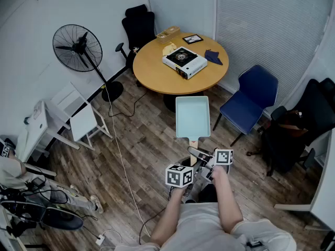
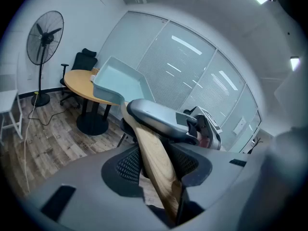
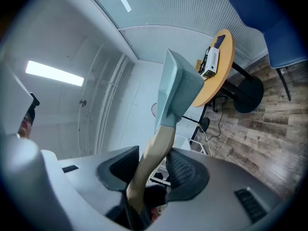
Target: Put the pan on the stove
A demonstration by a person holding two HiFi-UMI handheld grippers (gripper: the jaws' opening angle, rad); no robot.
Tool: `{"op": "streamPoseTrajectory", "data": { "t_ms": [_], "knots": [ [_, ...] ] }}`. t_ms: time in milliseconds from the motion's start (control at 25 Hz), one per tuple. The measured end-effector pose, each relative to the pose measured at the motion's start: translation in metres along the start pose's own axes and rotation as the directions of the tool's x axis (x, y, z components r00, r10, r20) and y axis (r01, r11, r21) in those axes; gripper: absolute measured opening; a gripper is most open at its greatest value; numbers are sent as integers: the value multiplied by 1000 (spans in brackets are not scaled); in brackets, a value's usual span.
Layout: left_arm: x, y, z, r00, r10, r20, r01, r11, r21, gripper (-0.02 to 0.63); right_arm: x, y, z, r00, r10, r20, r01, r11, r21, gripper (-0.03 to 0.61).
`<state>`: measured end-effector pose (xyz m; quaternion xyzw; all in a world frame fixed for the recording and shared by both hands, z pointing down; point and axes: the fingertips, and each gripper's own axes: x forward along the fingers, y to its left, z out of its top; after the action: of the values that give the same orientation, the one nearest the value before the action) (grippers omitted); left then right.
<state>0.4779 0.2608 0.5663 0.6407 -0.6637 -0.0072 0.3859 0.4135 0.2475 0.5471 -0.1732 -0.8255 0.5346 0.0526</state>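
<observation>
A pale teal rectangular pan (image 1: 192, 117) with a wooden handle (image 1: 193, 143) hangs level over the floor in front of me. My left gripper (image 1: 191, 171) and right gripper (image 1: 205, 158) are both shut on that handle, right ahead of left. In the left gripper view the handle (image 2: 156, 162) runs between the jaws up to the pan (image 2: 118, 83). The right gripper view shows the same handle (image 3: 149, 162) clamped, with the pan (image 3: 175, 88) tilted on edge. The white portable stove (image 1: 184, 61) sits on the round wooden table (image 1: 157, 77) beyond the pan, also seen as the stove (image 3: 211, 61).
A blue chair (image 1: 248, 98) stands right of the table and a black office chair (image 1: 138, 25) behind it. A standing fan (image 1: 78, 48), white stools (image 1: 78, 119) and a floor cable (image 1: 123, 161) are at left. A blue cloth (image 1: 213, 56) and a frame (image 1: 192, 38) lie on the table.
</observation>
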Motion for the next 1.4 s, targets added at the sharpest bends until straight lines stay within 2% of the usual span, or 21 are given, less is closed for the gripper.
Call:
{"op": "streamPoseTrajectory", "data": {
  "t_ms": [200,360,560,920,1280,1400],
  "knots": [
    [1,4,4,1000,-9,8,9,1000,-7,176,4,-2,2,1000,-7,3,7,1000,11,183],
    [-1,7,12,999,-18,29,18,1000,-12,176,14,7,10,1000,21,-6,-21,999,-36,183],
    [-9,15,20,999,-32,37,32,999,1,176,24,6,12,1000,-2,12,3,999,-47,183],
    [-13,32,22,999,-41,23,41,999,-16,176,41,-2,8,1000,-20,8,21,1000,-4,183],
    [2,76,66,999,-42,28,42,999,-20,176,87,-24,46,1000,-24,7,24,1000,-4,183],
    [9,98,87,999,-38,26,38,999,-11,175,109,-32,67,1000,-11,24,12,999,-32,183]
  ]
}}
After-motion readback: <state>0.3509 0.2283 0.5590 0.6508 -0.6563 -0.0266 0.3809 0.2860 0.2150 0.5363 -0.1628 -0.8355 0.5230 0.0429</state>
